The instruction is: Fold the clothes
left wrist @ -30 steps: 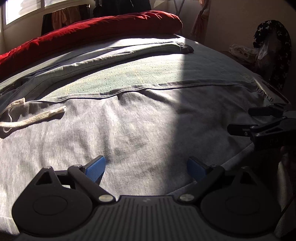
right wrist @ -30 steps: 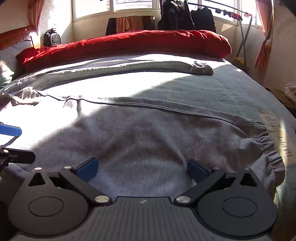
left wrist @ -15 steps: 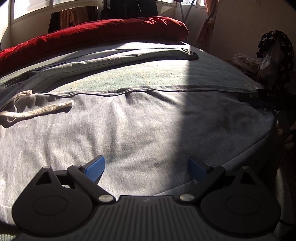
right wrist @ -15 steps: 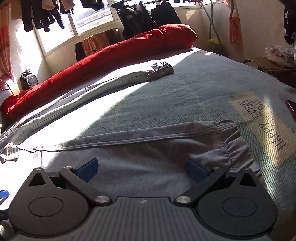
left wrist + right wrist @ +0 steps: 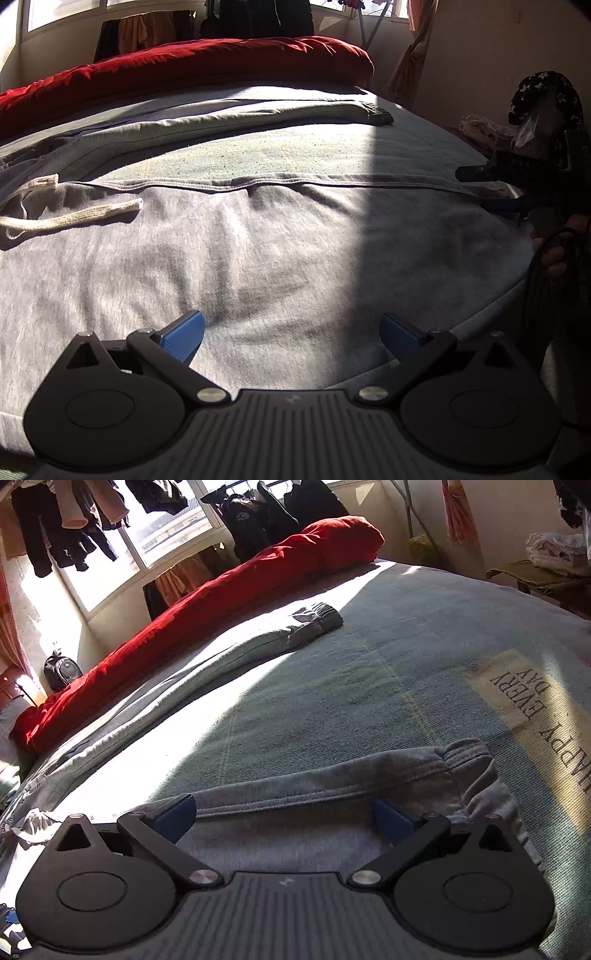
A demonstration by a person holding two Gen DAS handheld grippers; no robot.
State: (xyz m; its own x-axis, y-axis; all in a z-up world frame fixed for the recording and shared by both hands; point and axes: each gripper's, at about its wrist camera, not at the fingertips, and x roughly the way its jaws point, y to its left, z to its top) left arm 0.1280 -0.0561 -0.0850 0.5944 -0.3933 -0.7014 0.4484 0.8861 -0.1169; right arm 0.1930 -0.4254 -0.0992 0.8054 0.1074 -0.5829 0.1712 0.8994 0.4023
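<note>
right gripper (image 5: pixel 284 816) shifted toward cuff (image 5: pixel 476 775), fingers apart

The grey sweatpants (image 5: pixel 258 258) run off the left wrist view's left edge and pass under the gripper body at the bottom, so the waistband's full extent is hidden. At that view's right edge, the right gripper (image 5: pixel 517 184) sits in deep shadow, its fingertips indistinct, and only part of the hand (image 5: pixel 554 254) holding it shows. In the right wrist view, the sweatpants' near portion is concealed beneath the gripper body, and the bedsheet's printed panel (image 5: pixel 535 716) is cut off at the right edge.
</note>
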